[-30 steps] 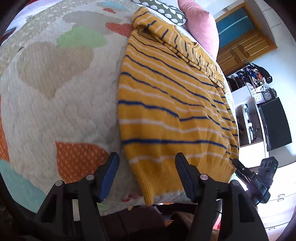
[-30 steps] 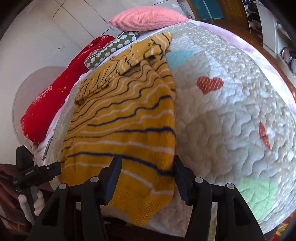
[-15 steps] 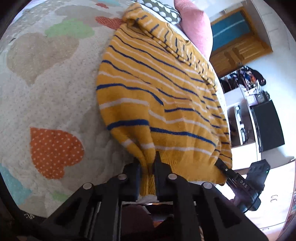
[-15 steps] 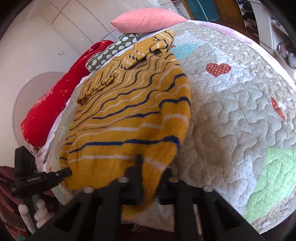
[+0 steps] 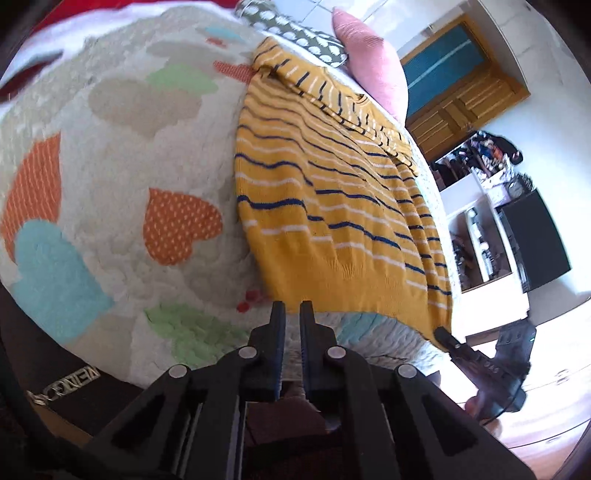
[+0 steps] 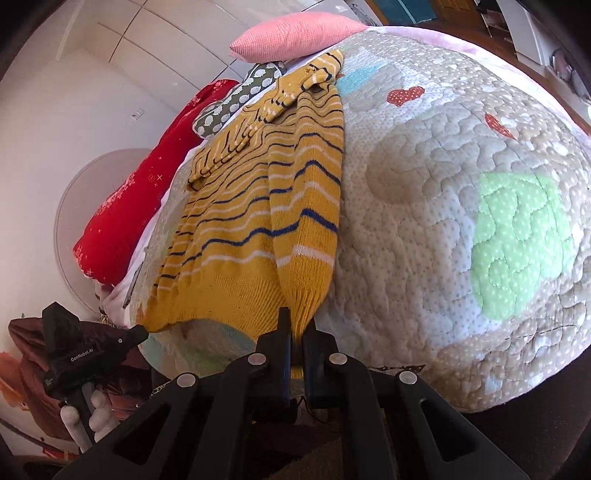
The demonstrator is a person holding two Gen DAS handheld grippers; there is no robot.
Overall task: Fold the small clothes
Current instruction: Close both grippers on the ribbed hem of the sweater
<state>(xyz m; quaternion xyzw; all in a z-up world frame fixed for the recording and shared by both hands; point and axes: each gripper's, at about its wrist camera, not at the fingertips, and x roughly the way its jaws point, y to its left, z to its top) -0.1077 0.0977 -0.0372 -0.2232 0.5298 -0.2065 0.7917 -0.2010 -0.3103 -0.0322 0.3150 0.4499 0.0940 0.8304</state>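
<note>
A yellow knit sweater [image 5: 332,206] with navy and white stripes lies spread on the quilted bed cover [image 5: 110,155]; its sleeves are folded across the chest at the far end. My left gripper [image 5: 291,314] is shut on the sweater's bottom hem at its left corner. My right gripper [image 6: 297,325] is shut on the hem [image 6: 306,295] at the right corner, and the cloth there is bunched into a ridge. Each gripper shows in the other's view, the right one [image 5: 448,338] and the left one [image 6: 136,334], at the hem's opposite corners.
A pink pillow [image 6: 295,35], a grey spotted pillow [image 6: 236,107] and a red cushion [image 6: 147,184] lie at the head of the bed. The bed edge is just below both grippers. A wooden cabinet [image 5: 465,99] and shelves [image 5: 480,240] stand to the right.
Both grippers went from open around the hem to shut on it. They have since drawn the hem corners toward the bed's near edge, stretching the sweater.
</note>
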